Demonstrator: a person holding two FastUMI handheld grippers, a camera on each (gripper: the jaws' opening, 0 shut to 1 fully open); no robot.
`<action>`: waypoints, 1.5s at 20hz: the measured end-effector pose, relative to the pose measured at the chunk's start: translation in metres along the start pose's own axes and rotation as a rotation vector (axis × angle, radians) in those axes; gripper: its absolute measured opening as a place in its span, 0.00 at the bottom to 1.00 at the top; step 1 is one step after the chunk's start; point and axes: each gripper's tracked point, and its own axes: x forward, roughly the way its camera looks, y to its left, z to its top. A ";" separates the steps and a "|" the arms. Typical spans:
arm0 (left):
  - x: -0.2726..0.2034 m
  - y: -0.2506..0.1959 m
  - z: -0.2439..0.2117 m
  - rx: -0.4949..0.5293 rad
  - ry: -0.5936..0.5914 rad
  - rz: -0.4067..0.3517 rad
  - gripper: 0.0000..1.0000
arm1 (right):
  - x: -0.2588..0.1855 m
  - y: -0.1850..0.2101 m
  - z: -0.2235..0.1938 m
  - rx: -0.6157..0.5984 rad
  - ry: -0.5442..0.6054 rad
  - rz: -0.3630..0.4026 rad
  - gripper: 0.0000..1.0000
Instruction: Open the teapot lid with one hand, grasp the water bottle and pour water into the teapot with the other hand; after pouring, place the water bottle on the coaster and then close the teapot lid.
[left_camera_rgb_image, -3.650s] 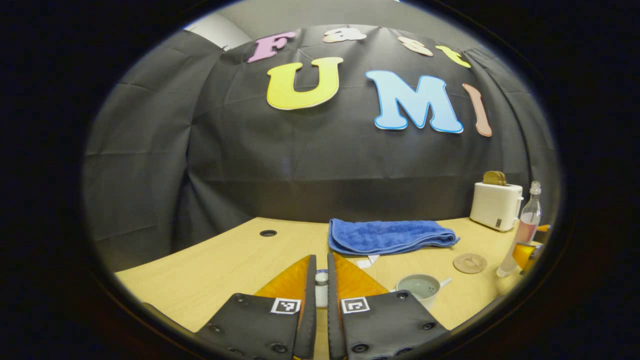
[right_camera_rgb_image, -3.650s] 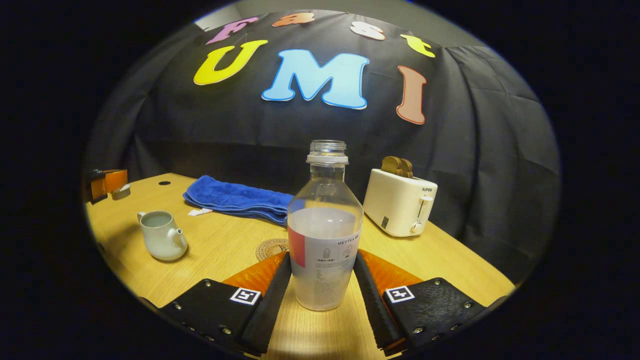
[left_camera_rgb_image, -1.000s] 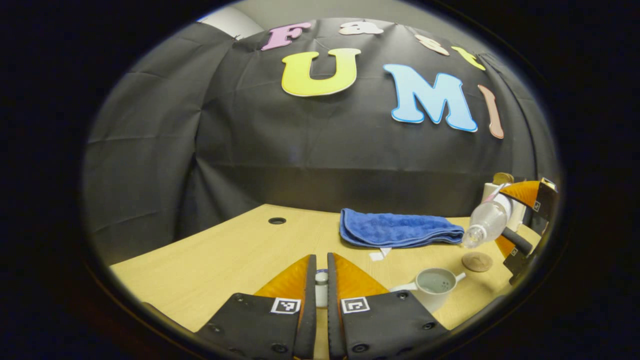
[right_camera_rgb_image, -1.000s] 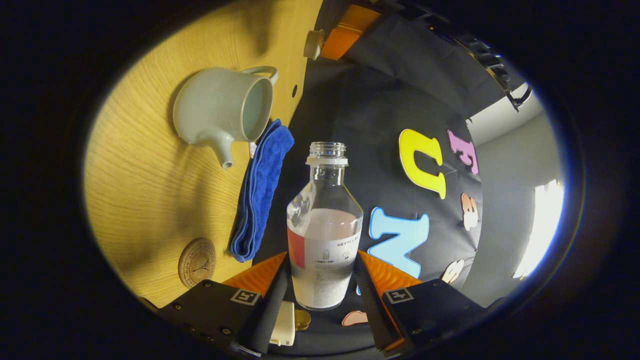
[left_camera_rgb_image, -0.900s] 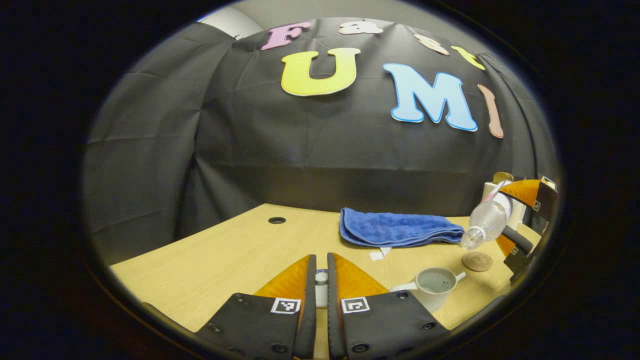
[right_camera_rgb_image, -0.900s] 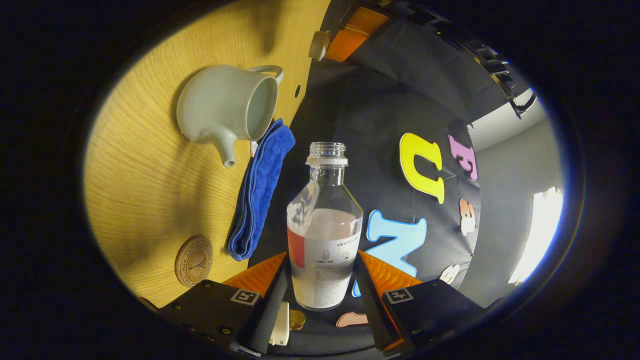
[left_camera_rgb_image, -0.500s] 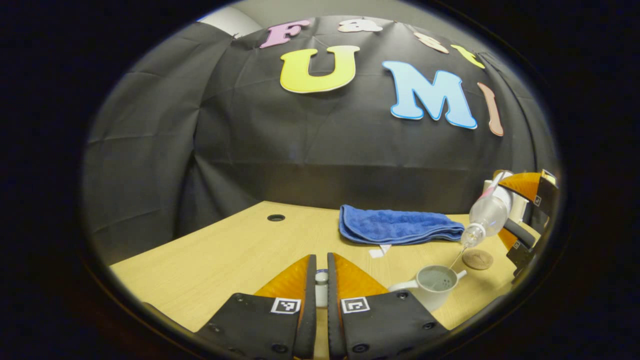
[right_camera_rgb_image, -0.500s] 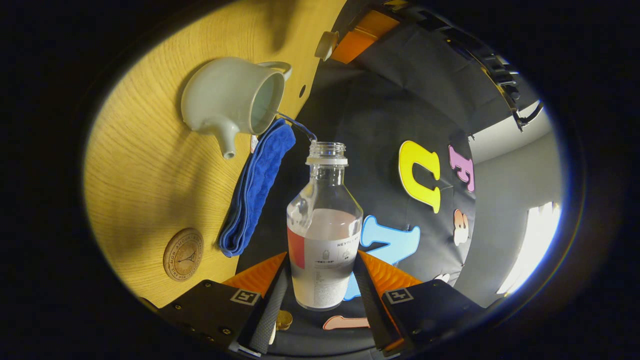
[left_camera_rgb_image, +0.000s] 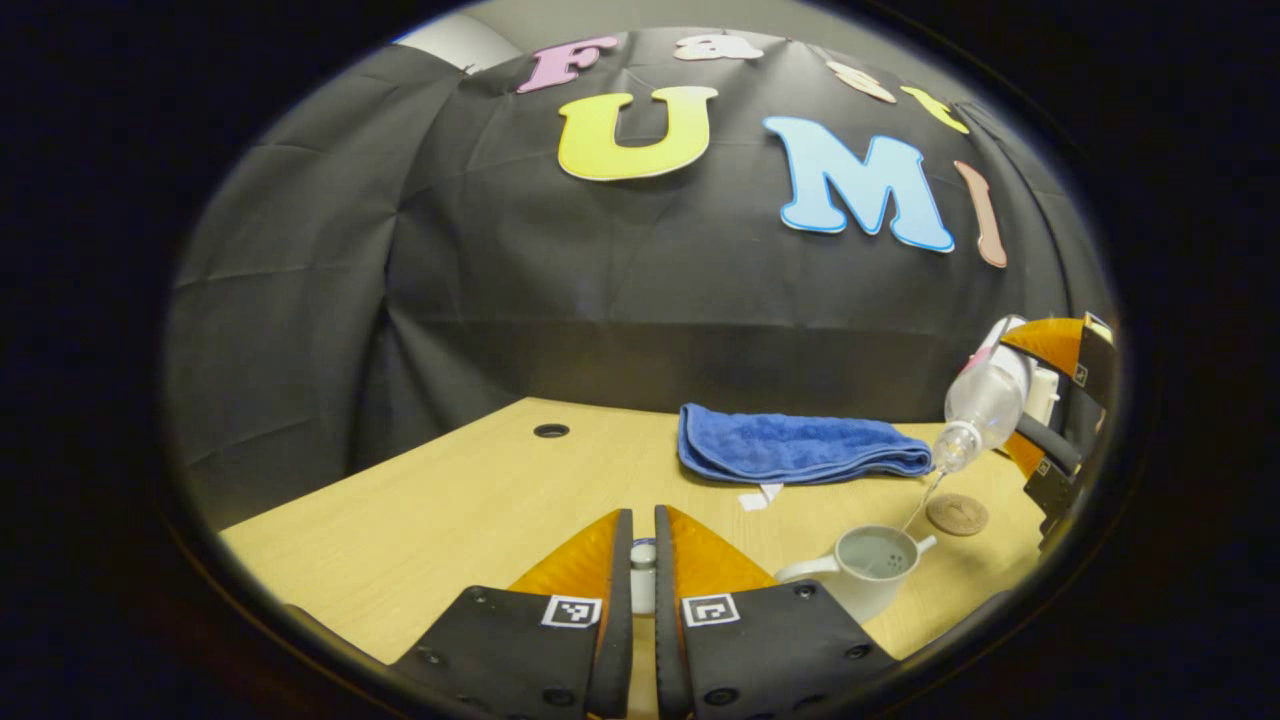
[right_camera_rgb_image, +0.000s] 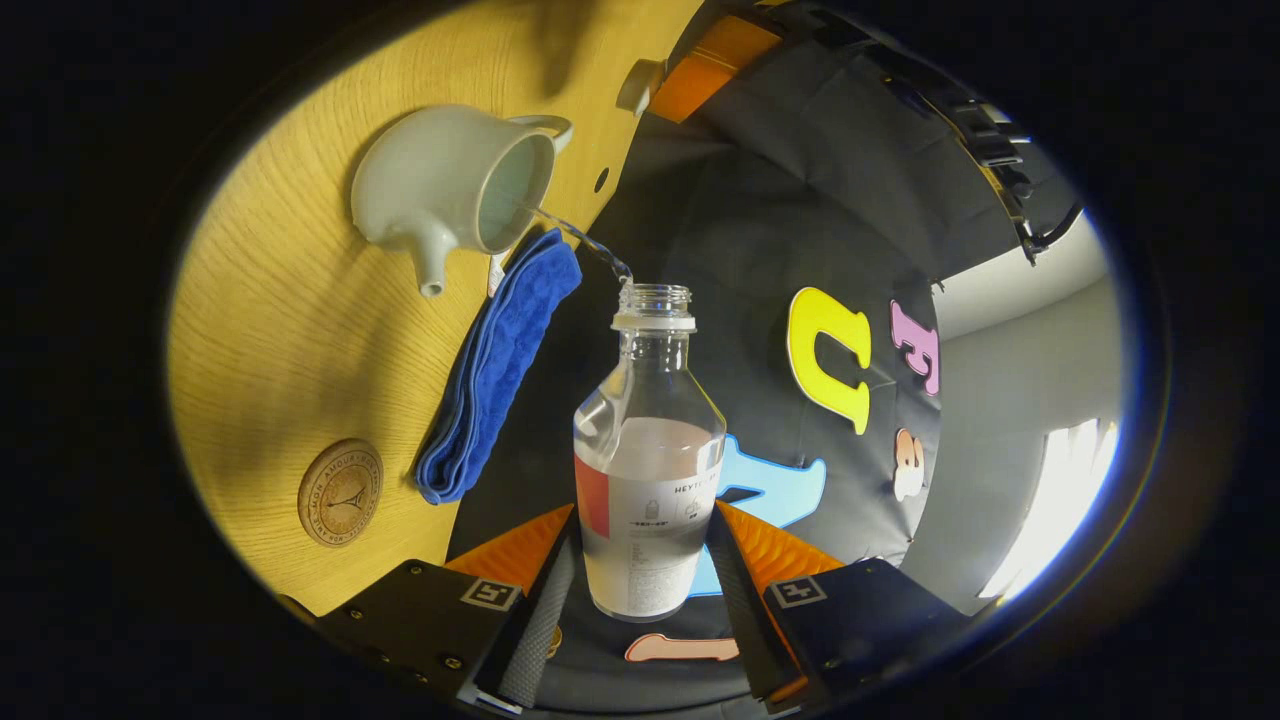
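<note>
Clear plastic was clamped between both fingers of the right gripper (right_camera_rgb_image: 640, 560): the water bottle (right_camera_rgb_image: 648, 470) was held by its lower body and tipped toward the table, a thin stream (right_camera_rgb_image: 580, 238) being sent from its mouth into the open celadon teapot (right_camera_rgb_image: 452, 188). The teapot lid (left_camera_rgb_image: 643, 578) was pinched by its knob in the closed left gripper (left_camera_rgb_image: 640, 570), kept low over the wooden table (left_camera_rgb_image: 480, 500), well left of the pot. A round cork coaster (right_camera_rgb_image: 340, 492) lay just beside a folded blue towel (right_camera_rgb_image: 495, 370). Pouring was judged to be under way; next, the bottle would need righting and setting on the coaster.
</note>
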 end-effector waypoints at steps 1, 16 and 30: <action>0.000 0.000 0.000 0.000 0.002 -0.001 0.16 | -0.001 -0.001 -0.001 -0.005 0.002 -0.001 0.75; 0.001 -0.002 -0.002 0.002 0.013 -0.010 0.17 | 0.002 -0.027 -0.008 -0.067 -0.006 -0.028 0.75; 0.002 -0.004 -0.004 0.003 0.019 -0.018 0.17 | 0.002 -0.040 -0.001 -0.143 -0.040 -0.056 0.75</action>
